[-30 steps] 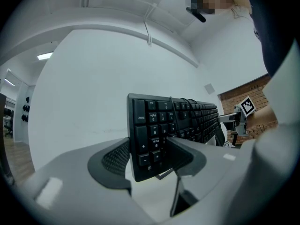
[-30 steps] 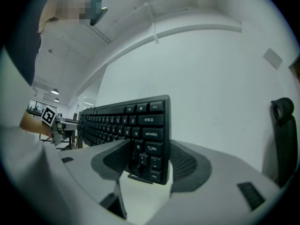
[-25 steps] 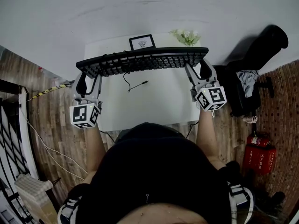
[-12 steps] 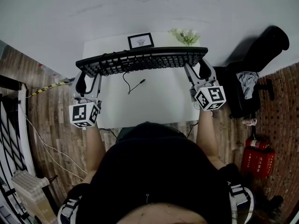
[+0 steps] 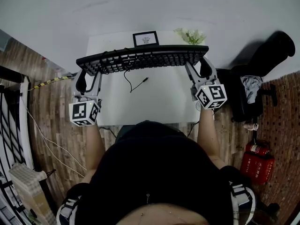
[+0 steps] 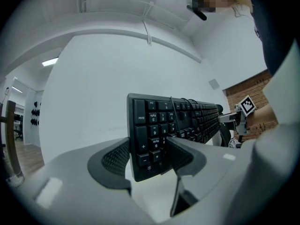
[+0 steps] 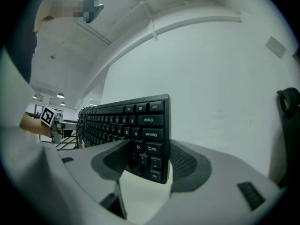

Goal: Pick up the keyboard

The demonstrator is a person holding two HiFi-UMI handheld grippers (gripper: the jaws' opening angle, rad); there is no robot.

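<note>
an office-like room: a white desk (image 5: 159,104) with a framed picture (image 5: 145,39), a black chair (image 5: 267,50), and red fire extinguishers (image 5: 257,161) on wood-look flooring (image 5: 56,121).

Logged at the far edge of the white rectangular tabletop (image 5: 159,104): small black-framed picture (image 5: 145,39) standing upright, and well to its right a bunch of pale flowers with green leaves (image 5: 191,35), both close against the plain white wall (image 5: 140,8). Noted right of the table, on the brown wood-plank floor (image 5: 51,121): black office chair (image 5: 265,64) with a crumpled grey cloth (image 5: 251,84) on it, and nearer the camera a red fire extinguisher (image 5: 257,165). Found left of the table: yellow-and-black striped strip (image 5: 49,82) across the planks, thin white cable (image 5: 47,144) trailing toward the lower left, pale ribbed block (image 5: 29,184) by the bottom corner.
</note>
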